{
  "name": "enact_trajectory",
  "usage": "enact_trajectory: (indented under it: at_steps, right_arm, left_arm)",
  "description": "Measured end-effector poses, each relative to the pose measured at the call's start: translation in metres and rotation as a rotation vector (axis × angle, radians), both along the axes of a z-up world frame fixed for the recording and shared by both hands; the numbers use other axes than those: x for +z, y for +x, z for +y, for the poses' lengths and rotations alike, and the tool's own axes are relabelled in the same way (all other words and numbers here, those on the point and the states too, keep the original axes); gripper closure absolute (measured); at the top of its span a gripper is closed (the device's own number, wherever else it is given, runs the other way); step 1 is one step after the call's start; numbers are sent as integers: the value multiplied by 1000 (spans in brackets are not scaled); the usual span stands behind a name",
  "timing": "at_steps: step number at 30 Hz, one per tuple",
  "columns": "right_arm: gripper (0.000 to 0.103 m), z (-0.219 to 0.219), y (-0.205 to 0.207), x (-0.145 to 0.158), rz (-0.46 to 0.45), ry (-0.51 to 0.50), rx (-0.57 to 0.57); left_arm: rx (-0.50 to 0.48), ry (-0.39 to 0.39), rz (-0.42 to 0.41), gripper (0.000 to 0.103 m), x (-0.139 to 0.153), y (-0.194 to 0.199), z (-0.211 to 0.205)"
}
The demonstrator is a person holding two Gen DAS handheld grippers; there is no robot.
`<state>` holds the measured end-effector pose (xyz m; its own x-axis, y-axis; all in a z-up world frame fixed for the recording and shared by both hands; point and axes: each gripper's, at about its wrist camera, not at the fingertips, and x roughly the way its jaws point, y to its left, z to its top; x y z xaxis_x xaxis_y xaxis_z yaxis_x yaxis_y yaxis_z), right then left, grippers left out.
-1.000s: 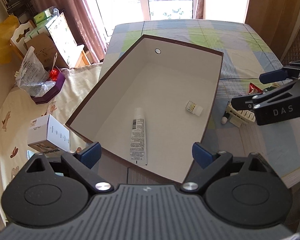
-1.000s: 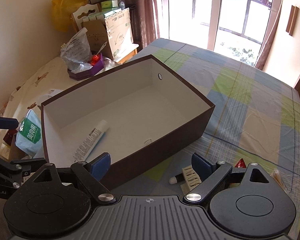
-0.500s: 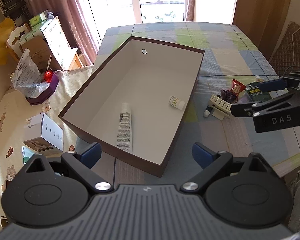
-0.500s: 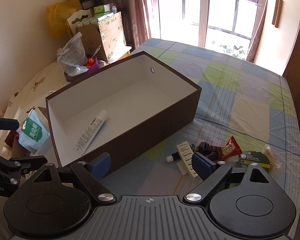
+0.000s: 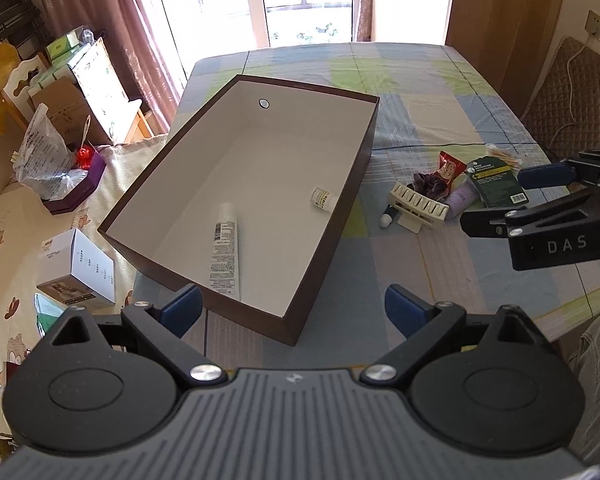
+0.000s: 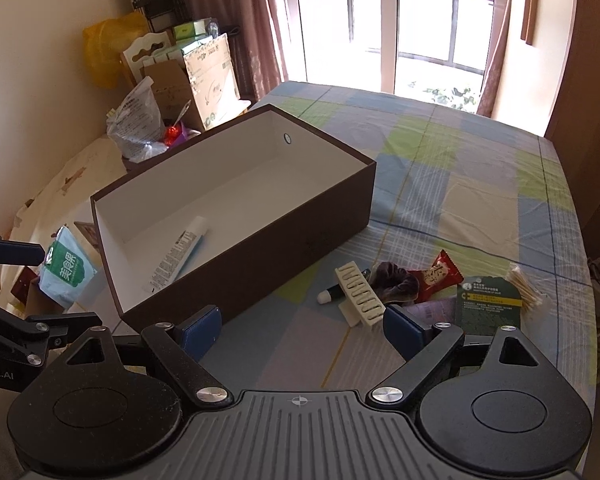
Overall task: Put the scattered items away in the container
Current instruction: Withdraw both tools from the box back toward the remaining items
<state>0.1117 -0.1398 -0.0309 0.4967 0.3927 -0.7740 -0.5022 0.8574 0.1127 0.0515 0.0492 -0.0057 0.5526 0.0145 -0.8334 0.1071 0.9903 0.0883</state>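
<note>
Beside the brown box (image 6: 260, 240), on the tabletop (image 6: 480, 184), the cream comb-like clip (image 6: 358, 294) looks light and stiff – I would pinch it across its narrow back. Next to it, the dark scrunchie (image 6: 396, 284) is soft, and the green card (image 6: 488, 300) seems thin and slippery. Both the left gripper (image 5: 294, 306) and the right gripper (image 6: 302, 326) have their fingers wide apart, holding nothing.

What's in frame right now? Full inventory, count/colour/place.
storage box: 1, brown outside, white inside, on the table
tube: 1, white, lying in the box
small bottle: 1, white, in the box by its right wall
hair clip: 1, cream, on the cloth right of the box
scrunchie: 1, dark purple, beside the clip
snack packet: 1, red, behind the scrunchie
green card packet: 1, right of the pile
cotton swabs: 1 bundle, far right
tablecloth: 1, blue-green check
left claw: open, empty
right claw: open, empty
</note>
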Motion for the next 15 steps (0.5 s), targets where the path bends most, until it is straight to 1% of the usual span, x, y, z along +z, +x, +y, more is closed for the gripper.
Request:
enact_trajectory:
  at_steps: [15]
  right_arm:
    - [10, -24, -9, -5, 14, 7, -54]
  left_arm:
    - [-6, 10, 10, 7, -7, -5, -11]
